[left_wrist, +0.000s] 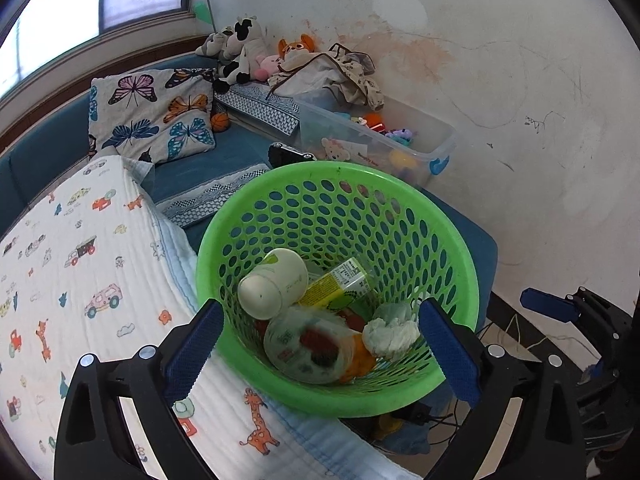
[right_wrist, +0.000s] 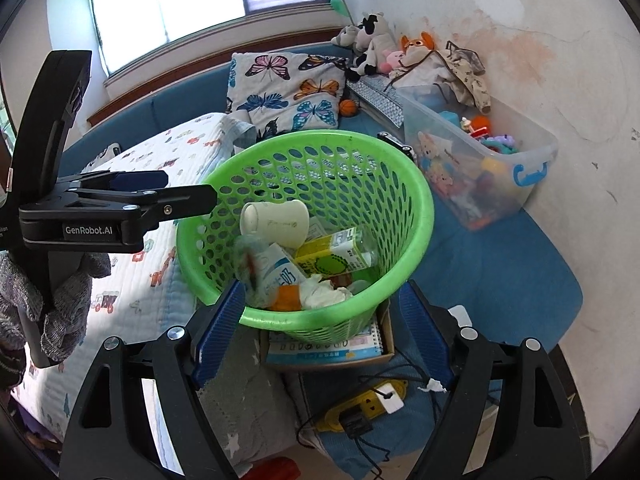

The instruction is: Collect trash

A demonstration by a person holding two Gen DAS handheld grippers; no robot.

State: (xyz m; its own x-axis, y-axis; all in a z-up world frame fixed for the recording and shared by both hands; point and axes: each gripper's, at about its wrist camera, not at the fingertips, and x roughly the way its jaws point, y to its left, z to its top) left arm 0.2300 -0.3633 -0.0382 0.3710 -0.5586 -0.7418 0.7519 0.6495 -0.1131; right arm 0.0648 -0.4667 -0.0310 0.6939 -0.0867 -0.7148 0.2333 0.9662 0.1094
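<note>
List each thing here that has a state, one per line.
Green basket: upright, holding trash.
White cup: on its side in the basket.
Yellow carton: lying flat among the trash.
Toy bin: lidless, full of toys.
Left claw: open, empty.
Right claw: open, empty.

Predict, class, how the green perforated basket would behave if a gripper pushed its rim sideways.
The green basket would probably tip rather than slide: it narrows toward the base and seems perched on a box of books at the bed's edge. It looks light, thin plastic, so the wall may flex. The white cup and yellow carton inside would likely shift.
</note>
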